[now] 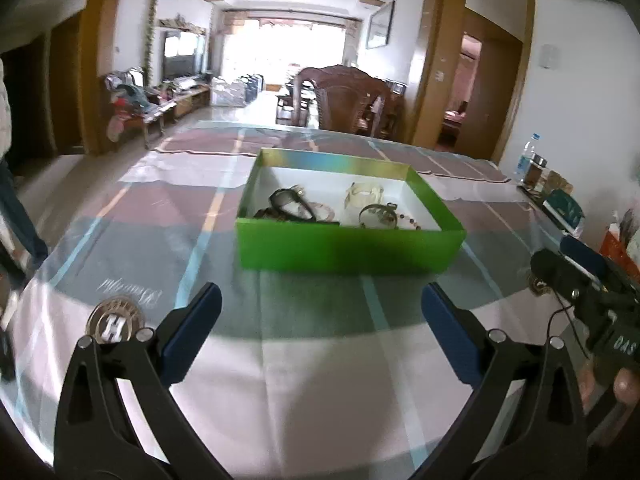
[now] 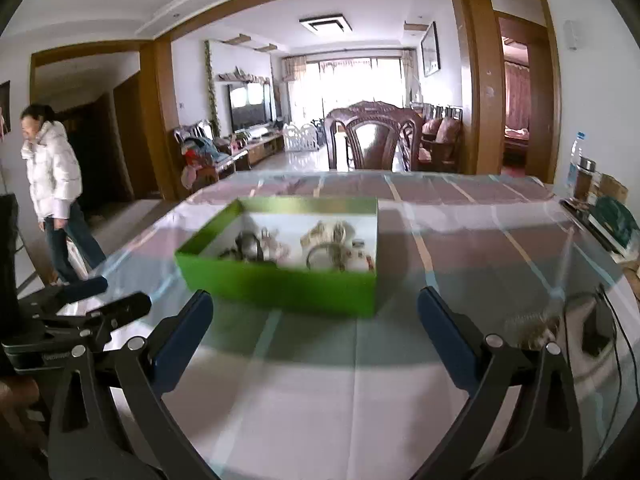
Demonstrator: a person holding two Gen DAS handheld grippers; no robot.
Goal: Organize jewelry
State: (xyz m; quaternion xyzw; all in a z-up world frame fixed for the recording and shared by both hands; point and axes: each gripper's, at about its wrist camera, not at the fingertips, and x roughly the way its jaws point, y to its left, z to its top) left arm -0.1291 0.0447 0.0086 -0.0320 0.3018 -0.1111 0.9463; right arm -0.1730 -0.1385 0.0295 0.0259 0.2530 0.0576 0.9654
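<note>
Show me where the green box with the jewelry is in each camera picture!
Left wrist view: the green box sits at the middle, slightly right, on the tablecloth, beyond the open left hand-held gripper.
Right wrist view: the green box sits left of middle, beyond the open right hand-held gripper.
Shared landmark: the carved wooden chair behind the table.

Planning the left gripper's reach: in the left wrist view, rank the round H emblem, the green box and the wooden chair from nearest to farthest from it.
From the left gripper:
1. H emblem, on the cloth beside its left finger.
2. Green box, ahead at table centre.
3. Wooden chair, beyond the table's far edge.
</note>
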